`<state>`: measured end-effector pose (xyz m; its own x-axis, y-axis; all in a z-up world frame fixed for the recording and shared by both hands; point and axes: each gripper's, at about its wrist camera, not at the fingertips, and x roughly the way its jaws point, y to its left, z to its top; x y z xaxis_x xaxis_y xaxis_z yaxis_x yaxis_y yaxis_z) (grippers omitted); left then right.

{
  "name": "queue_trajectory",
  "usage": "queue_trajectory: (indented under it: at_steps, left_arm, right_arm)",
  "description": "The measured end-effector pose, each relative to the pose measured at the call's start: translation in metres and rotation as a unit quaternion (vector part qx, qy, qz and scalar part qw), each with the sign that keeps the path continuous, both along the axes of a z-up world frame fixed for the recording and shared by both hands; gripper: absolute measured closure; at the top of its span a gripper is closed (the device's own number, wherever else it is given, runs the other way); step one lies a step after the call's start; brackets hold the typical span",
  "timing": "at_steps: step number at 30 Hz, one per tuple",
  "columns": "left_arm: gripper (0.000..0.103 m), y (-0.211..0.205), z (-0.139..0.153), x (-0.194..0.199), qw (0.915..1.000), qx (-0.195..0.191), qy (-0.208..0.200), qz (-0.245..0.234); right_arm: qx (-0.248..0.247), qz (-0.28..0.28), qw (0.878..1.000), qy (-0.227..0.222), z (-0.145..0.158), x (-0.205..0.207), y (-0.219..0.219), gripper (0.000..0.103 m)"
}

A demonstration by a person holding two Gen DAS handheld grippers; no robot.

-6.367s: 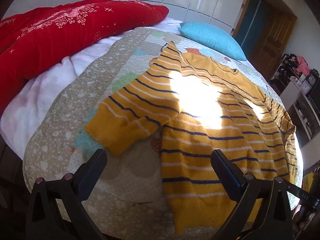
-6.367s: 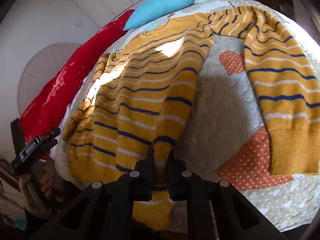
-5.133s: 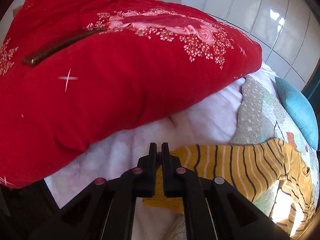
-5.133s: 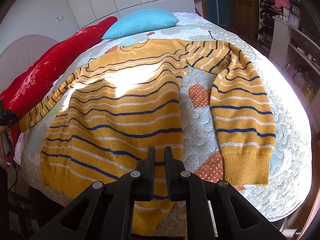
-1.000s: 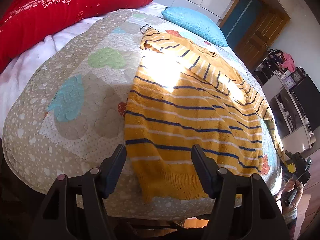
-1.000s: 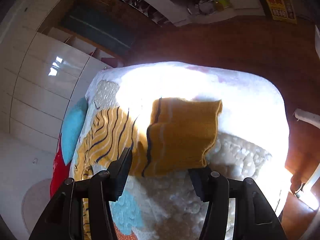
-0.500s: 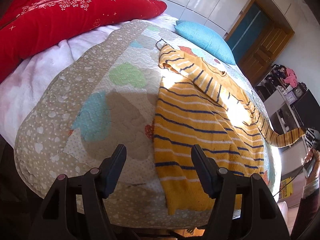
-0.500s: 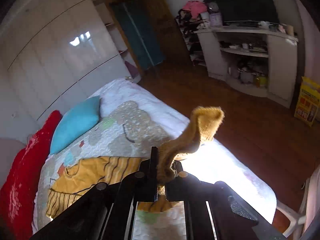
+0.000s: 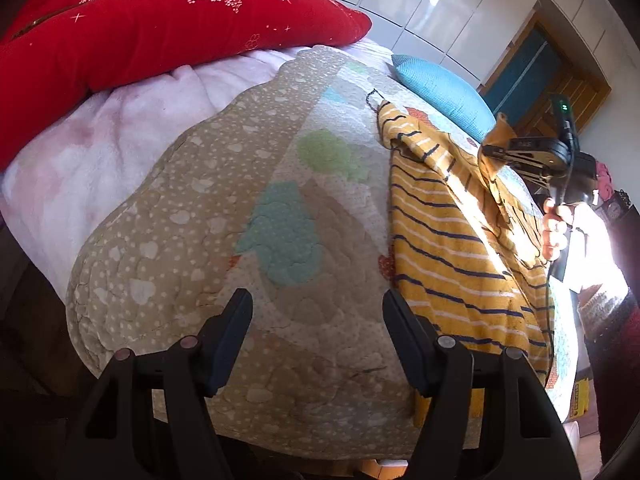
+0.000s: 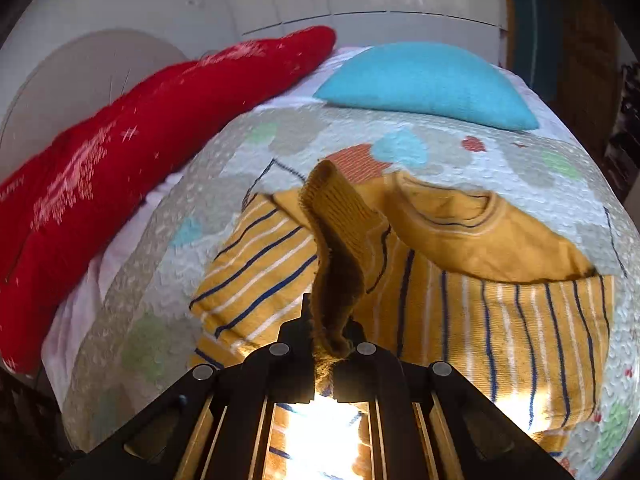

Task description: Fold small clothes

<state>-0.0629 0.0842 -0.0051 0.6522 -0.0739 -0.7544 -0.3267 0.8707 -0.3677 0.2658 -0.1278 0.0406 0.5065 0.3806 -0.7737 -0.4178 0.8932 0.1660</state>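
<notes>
A yellow sweater (image 9: pixel 452 240) with navy and white stripes lies on the quilted bed cover (image 9: pixel 208 208), one sleeve folded across its chest. My left gripper (image 9: pixel 316 320) is open and empty, near the bed's front edge, left of the sweater's hem. My right gripper (image 10: pixel 330 320) is shut on the cuff of the other sleeve (image 10: pixel 340 248) and holds it above the sweater's chest (image 10: pixel 500 300). The right gripper (image 9: pixel 496 150) also shows in the left wrist view, with the sleeve hanging from it.
A red quilt (image 9: pixel 140 28) lies along the bed's left side over a pale pink blanket (image 9: pixel 100 140). A blue pillow (image 10: pixel 424 80) sits at the head. White cupboards and a wooden door (image 9: pixel 560 76) stand beyond the bed.
My right gripper has carried the sleeve cuff from the bed's right side over the sweater's chest. My left gripper stays open and has shifted left, toward the red quilt.
</notes>
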Motion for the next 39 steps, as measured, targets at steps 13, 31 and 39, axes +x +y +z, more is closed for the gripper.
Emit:
queue_trajectory:
  at_steps: [13, 31, 39]
  left_arm:
    - [0.036, 0.011, -0.01, -0.004, 0.9998, -0.011, 0.009, 0.015]
    - [0.033, -0.061, 0.005, 0.025, 0.9969, 0.041, 0.013, -0.066]
    - [0.026, -0.085, -0.017, 0.049, 0.9929, -0.019, 0.038, -0.111]
  right_arm:
    - [-0.133, 0.114, 0.984, -0.035, -0.056, -0.055, 0.071, 0.072]
    - [0.003, -0.101, 0.995, -0.001, -0.035, -0.169, -0.245, 0.041]
    - [0.131, -0.153, 0.977, 0.067, -0.075, -0.214, -0.311, 0.041]
